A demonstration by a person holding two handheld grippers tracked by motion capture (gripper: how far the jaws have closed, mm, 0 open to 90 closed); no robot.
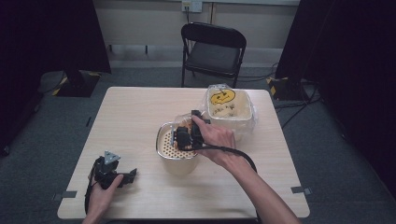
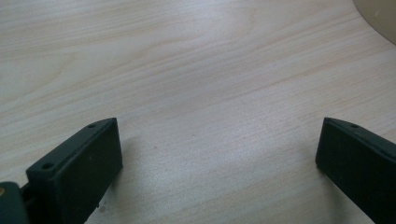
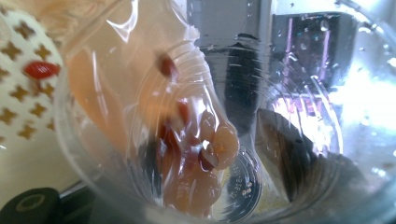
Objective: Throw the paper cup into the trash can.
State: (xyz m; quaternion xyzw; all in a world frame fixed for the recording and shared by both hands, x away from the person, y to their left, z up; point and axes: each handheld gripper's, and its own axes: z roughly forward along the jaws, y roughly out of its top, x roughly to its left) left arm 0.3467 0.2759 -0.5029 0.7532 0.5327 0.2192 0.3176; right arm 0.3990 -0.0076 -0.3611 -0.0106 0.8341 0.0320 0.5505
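A clear plastic cup [image 3: 210, 93] lies tilted in my right gripper [image 1: 185, 135], which is shut on it. Red and tan beans [image 3: 201, 154] sit inside the cup, near its bottom. The cup [image 1: 183, 122] hangs over a cream perforated strainer [image 1: 169, 147] set in a metal-rimmed bowl at the table's middle. One red bean [image 3: 41, 70] rests on the strainer [image 3: 18, 107]. A dark finger [image 3: 289, 158] shows through the cup wall. My left gripper [image 1: 130, 176] rests on the table [image 1: 140, 107] at the front left. Its jaws stand wide open [image 2: 217, 135] over bare wood.
A white tub [image 1: 245, 112] lined with clear plastic stands just behind the strainer at the back right, with a yellow face shape [image 1: 222, 97] inside it. A black folding chair [image 1: 212, 49] stands beyond the table's far edge. Dark curtains flank the room.
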